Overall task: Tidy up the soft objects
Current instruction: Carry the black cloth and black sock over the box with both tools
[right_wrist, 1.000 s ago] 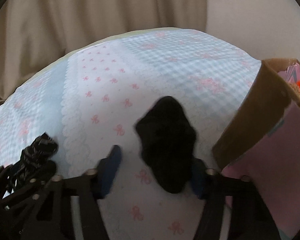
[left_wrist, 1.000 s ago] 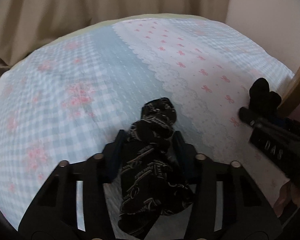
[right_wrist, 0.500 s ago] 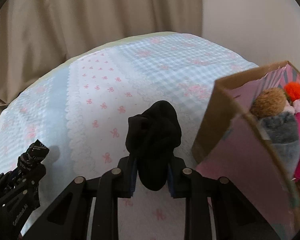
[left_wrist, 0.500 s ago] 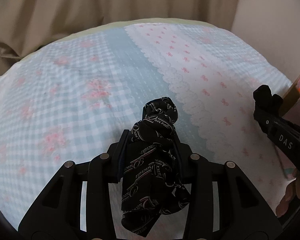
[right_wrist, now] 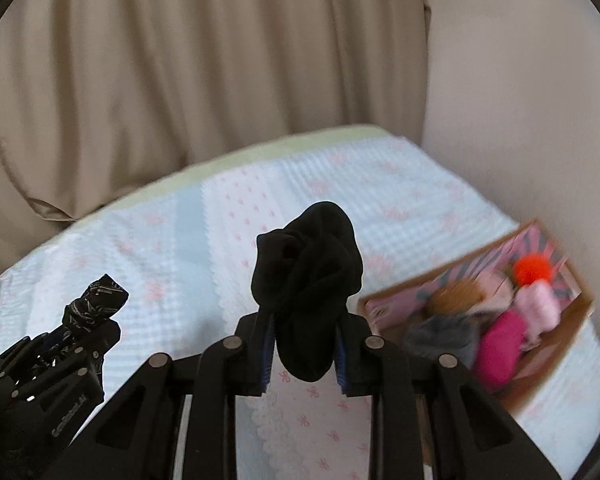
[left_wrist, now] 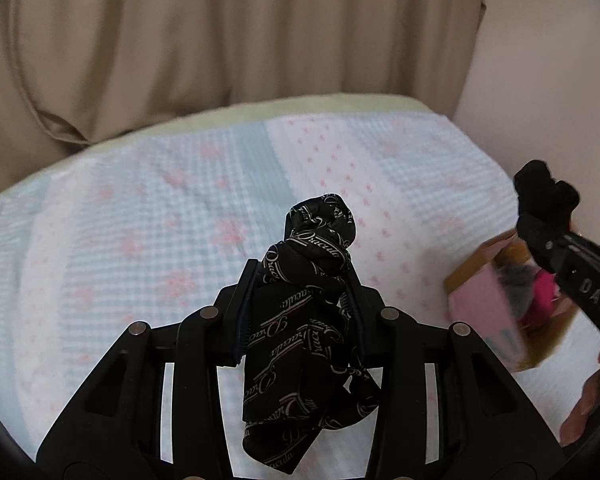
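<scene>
My left gripper (left_wrist: 302, 276) is shut on a black printed cloth (left_wrist: 308, 320) with white lettering, which bunches above the fingers and hangs below them, clear of the bed. My right gripper (right_wrist: 302, 320) is shut on a plain black sock bundle (right_wrist: 306, 276), also lifted off the bedspread. Each gripper shows in the other view: the right one with its black bundle (left_wrist: 546, 196) at the right edge, the left one with the printed cloth (right_wrist: 96, 304) at the lower left. A pink cardboard box (right_wrist: 552, 360) lies to the right, holding several soft items.
A pale blue and white bedspread (left_wrist: 160, 240) with pink bows covers the bed. Beige curtains (right_wrist: 180, 80) hang behind it and a plain wall (right_wrist: 520, 100) rises at the right. A person's hand (left_wrist: 592, 400) shows at the lower right of the left wrist view.
Both grippers rose well above the bed with their cloths. The right gripper's jaws closed onto the black bundle. The box's open inside has come into view.
</scene>
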### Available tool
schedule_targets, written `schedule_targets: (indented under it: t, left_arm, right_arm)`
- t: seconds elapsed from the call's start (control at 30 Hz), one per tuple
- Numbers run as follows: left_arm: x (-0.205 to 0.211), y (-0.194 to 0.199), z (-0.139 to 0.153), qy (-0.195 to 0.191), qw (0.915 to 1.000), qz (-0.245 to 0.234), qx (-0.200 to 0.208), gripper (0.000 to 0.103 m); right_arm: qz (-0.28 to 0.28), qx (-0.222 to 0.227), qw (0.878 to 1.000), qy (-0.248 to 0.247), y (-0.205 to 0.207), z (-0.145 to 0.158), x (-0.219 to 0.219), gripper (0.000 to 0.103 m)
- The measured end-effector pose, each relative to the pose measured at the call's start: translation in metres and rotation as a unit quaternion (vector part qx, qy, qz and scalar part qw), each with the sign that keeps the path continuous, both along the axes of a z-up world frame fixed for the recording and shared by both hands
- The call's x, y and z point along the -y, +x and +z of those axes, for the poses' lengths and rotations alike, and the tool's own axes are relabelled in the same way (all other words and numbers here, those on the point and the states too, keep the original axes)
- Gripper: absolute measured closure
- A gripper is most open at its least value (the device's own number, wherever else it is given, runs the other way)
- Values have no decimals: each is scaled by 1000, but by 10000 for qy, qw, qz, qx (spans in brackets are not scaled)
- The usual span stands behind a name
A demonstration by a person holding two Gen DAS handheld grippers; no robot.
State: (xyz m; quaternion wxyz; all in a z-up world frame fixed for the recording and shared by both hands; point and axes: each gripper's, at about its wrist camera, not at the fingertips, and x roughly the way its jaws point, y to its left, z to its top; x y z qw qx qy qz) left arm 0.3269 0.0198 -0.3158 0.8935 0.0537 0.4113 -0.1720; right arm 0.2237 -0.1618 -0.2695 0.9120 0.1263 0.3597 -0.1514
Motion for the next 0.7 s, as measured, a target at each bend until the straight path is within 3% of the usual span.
schedule_targets:
  t: [0.2,0.37,0.57,0.7]
  left_arm:
    - [-3,-47,75,-105,9985,528,-44,68]
    - [14,-98,127,-136,9964,838,-54,68]
    - [48,-147,153,-372,9929,1118,-173,68]
    - [87,-155,154,-357,9933,1074,-229,68]
  right_arm:
    - [411,94,9991,58,-45,71,22,80]
    - [879,77,9961,22,-89,108,47,80]
    - [1249,-5,9922,-61,-121,123,85,80]
    - [1305,69,9914,-95,-129,128,119,80]
